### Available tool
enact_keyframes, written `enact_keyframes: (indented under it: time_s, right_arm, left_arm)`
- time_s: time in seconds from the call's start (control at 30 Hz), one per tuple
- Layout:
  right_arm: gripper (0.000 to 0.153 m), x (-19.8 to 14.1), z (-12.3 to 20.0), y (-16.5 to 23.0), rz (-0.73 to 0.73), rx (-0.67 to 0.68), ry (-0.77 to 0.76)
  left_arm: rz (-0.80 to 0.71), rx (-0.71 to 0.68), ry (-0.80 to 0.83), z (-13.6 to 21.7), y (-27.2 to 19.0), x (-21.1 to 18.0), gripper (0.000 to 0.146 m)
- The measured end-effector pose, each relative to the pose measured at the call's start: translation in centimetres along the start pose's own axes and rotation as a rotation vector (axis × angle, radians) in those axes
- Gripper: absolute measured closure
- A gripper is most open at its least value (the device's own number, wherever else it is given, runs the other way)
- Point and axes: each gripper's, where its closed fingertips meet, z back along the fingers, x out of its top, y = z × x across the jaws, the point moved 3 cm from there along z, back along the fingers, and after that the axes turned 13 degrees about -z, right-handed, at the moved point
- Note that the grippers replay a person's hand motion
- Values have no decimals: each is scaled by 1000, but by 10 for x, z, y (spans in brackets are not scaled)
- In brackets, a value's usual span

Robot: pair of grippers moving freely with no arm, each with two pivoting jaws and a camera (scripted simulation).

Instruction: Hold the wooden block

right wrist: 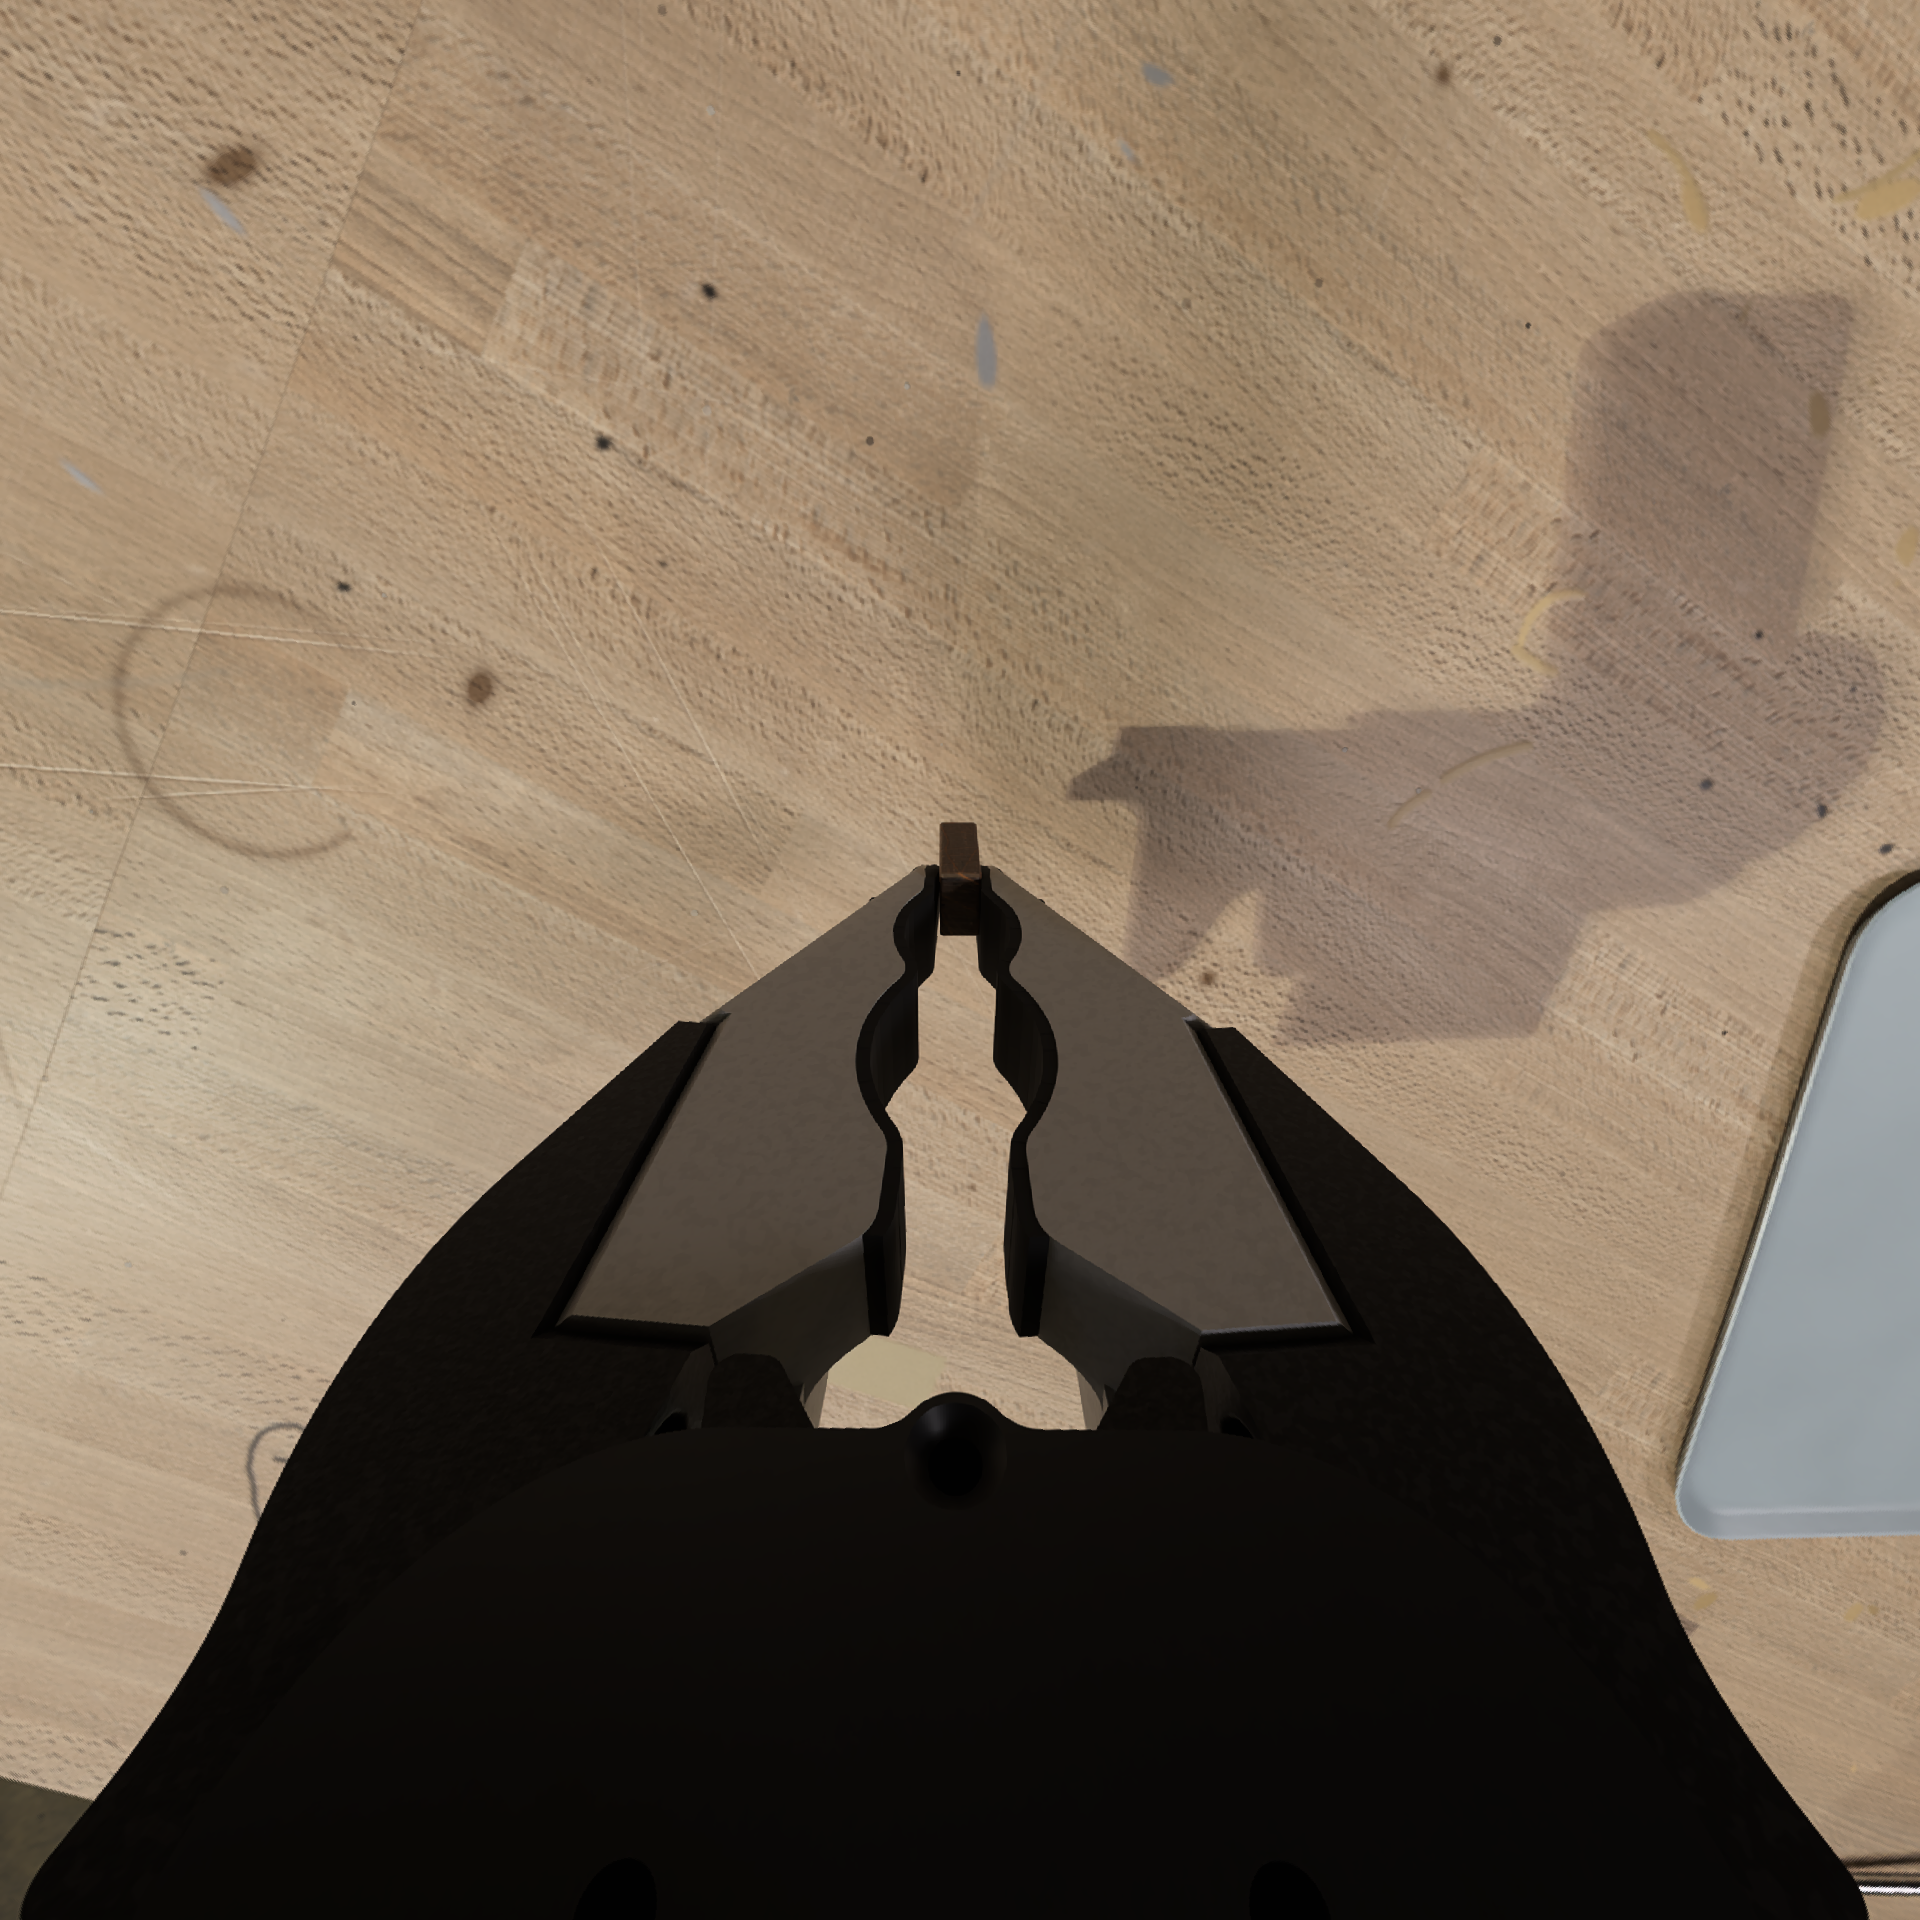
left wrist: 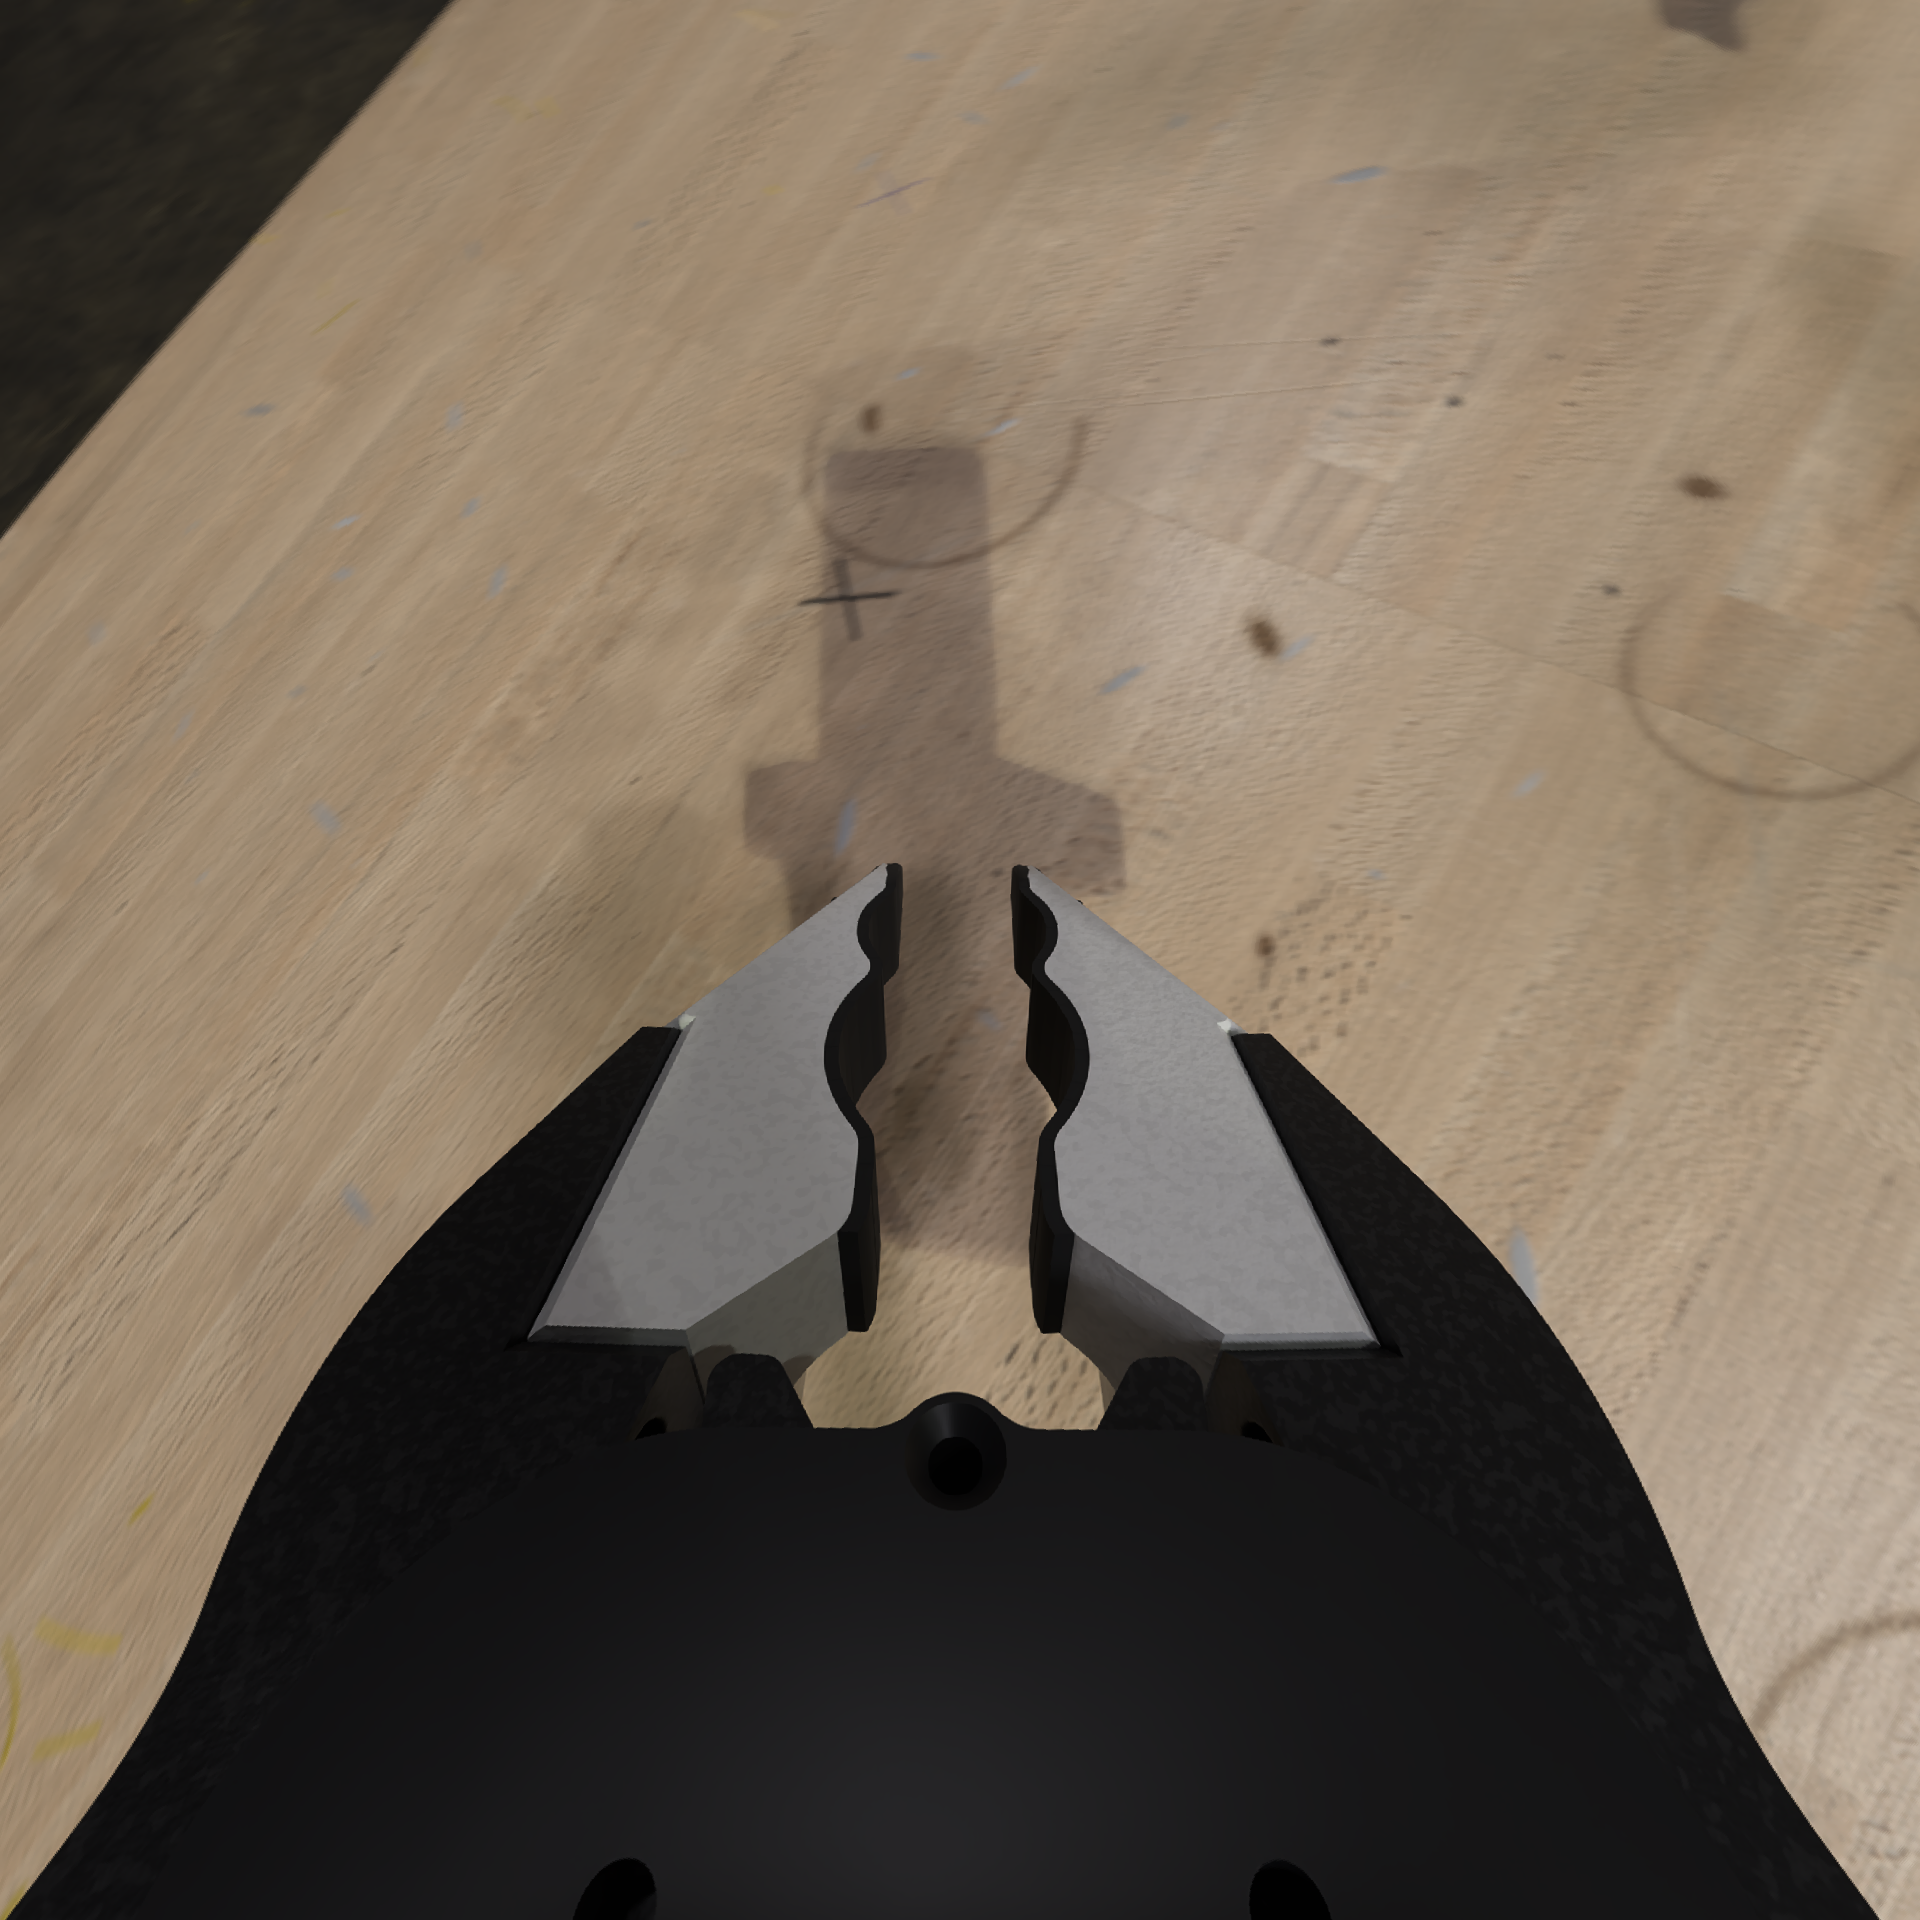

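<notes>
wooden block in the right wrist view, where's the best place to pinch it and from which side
Pinch the wooden block across its two narrow side faces, coming along its length from the near end. It is a thin dark stick, and the right gripper is already shut on it that way at the fingertips, its far end poking out past them.

Even, moderately bright light falls on the wooden tabletop [left wrist: 1351, 935] in both views. In the left wrist view, the left gripper [left wrist: 956, 878] shows pale, well-lit fingers and casts a soft cross-shaped shadow [left wrist: 914, 727] straight ahead. In the right wrist view, the right gripper [right wrist: 958, 883] lies dim, nearly black, its blocky shadow [right wrist: 1558, 779] thrown to the right. No glare shows. Wood grain smears and straight lines bend toward the frame edges, a wide-angle effect.
</notes>
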Motion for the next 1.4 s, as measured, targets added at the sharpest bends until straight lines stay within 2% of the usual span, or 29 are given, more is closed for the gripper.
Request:
enact_keyframes:
  time_s: [0.27,0.43,0.77,1.03,1.4]
  right_arm:
    - [147,-4,1,-2,-16,5,-6]
    - [147,-4,1,-2,-20,4,-9]
    - [147,-7,1,-3,-38,1,-2]
    - [147,-10,0,-3,-49,2,3]
    - [147,-16,0,-7,-75,33,-15]
  left_arm:
    - [267,210,61,33,57,-46,125]
    - [325,232,91,45,66,-69,125]
    - [276,200,82,42,56,-70,125]
    - [101,87,63,36,31,-50,125]
    - [-38,52,74,23,9,-25,124]
